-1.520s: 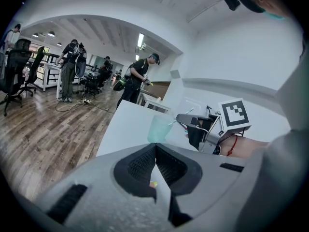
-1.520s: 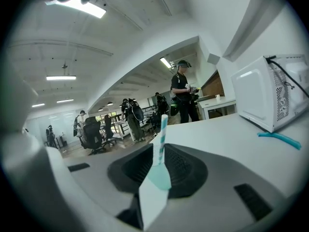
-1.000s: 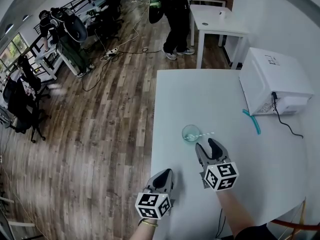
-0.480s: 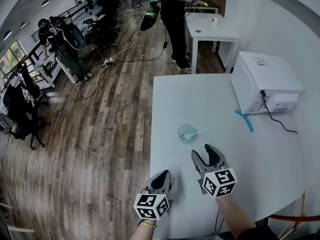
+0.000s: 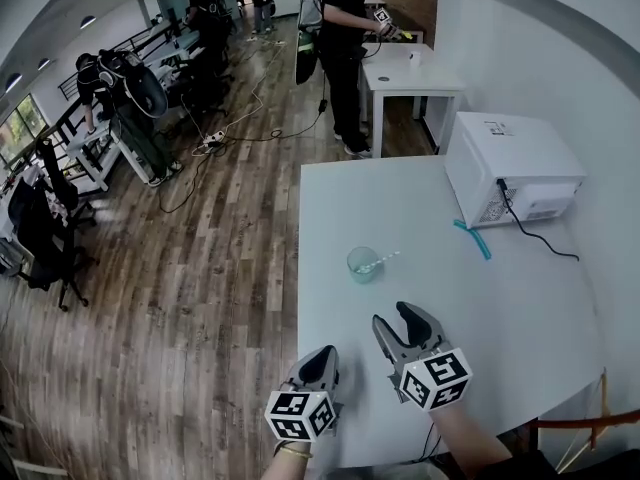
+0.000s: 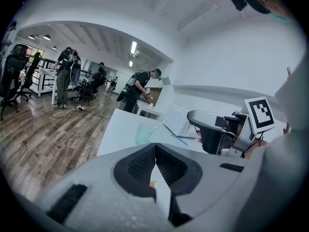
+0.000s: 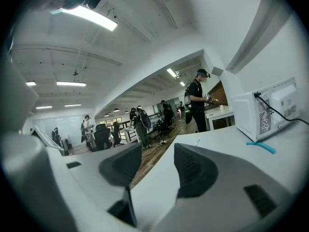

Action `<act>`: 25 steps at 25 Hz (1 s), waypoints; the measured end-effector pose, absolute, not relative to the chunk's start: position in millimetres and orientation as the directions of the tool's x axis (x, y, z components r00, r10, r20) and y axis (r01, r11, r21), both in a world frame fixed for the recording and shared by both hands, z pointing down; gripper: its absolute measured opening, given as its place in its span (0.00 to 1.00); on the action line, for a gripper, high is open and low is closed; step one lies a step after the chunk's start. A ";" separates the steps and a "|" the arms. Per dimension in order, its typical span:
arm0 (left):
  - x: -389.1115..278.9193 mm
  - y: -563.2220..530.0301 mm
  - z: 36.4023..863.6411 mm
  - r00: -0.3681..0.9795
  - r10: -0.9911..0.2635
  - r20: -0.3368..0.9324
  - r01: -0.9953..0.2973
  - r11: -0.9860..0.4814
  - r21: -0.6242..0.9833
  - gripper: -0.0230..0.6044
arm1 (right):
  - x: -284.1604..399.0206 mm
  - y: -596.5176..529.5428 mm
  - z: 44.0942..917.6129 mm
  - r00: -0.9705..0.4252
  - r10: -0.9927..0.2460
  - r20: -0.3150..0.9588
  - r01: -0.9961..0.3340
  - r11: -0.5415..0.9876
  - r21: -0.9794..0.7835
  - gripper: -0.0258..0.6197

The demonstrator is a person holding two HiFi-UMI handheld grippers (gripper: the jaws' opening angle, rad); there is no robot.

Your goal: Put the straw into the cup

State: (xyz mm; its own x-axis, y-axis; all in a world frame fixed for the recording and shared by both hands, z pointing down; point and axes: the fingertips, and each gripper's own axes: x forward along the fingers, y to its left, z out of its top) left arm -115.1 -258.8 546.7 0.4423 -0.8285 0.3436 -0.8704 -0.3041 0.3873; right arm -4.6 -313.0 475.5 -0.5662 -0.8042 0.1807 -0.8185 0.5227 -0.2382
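Since a sec ago we've drawn the right gripper (image 5: 394,317) back from the cup (image 5: 360,266) toward the near edge; its jaws have just been opening, now spread w/ nothing between. White table (image 5: 520,308); microwave (image 5: 505,158) far right. Our left gripper (image 5: 323,354) near-left, jaws pressed together. Cup sits mid-table, well apart from both, straw (image 5: 380,260) in it, leaning right.

Left gripper (image 6: 155,153), jaws closed together on nothing; beyond, cup (image 6: 143,134) with straw (image 6: 159,125) leaning in it, nearer the table's (image 6: 120,129) left edge.
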 end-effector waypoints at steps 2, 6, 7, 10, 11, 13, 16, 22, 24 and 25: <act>-114.1 -251.3 543.1 0.445 -0.829 0.339 -0.869 -0.308 0.387 0.07 | -6.2 -301.1 471.8 -0.572 -0.799 0.184 -0.815 0.530 -0.234 0.37; -110.4 -237.3 537.0 0.451 -0.828 0.333 -0.866 -0.317 0.386 0.07 | -6.5 -278.7 467.6 -0.574 -0.796 0.191 -0.816 0.535 -0.220 0.30; -108.9 -233.7 535.6 0.452 -0.828 0.331 -0.866 -0.319 0.386 0.07 | -4.8 -273.6 466.5 -0.569 -0.800 0.190 -0.819 0.532 -0.215 0.26; -105.2 -223.4 531.2 0.457 -0.828 0.324 -0.863 -0.326 0.386 0.07 | 0.3 -258.9 462.4 -0.559 -0.809 0.184 -0.826 0.524 -0.206 0.18; -104.4 -219.9 529.8 0.459 -0.828 0.321 -0.862 -0.328 0.387 0.07 | 1.6 -254.0 460.9 -0.556 -0.811 0.183 -0.828 0.522 -0.203 0.16; -102.5 -213.4 527.1 0.464 -0.827 0.317 -0.860 -0.334 0.386 0.07 | 4.0 -244.6 458.6 -0.553 -0.813 0.183 -0.830 0.521 -0.197 0.13; -98.7 -204.4 523.5 0.470 -0.825 0.313 -0.857 -0.343 0.385 0.07 | 8.8 -231.0 456.3 -0.552 -0.814 0.182 -0.831 0.519 -0.198 0.11; -92.8 -184.5 516.3 0.482 -0.821 0.305 -0.853 -0.361 0.377 0.07 | 17.3 -204.1 450.3 -0.548 -0.819 0.170 -0.832 0.514 -0.209 0.10; -92.7 -176.6 514.0 0.485 -0.821 0.303 -0.852 -0.365 0.375 0.07 | 19.3 -195.0 447.0 -0.545 -0.822 0.164 -0.833 0.511 -0.212 0.10; -93.1 -172.4 512.8 0.486 -0.820 0.302 -0.852 -0.367 0.375 0.07 | 19.8 -190.1 445.3 -0.545 -0.823 0.161 -0.833 0.510 -0.213 0.10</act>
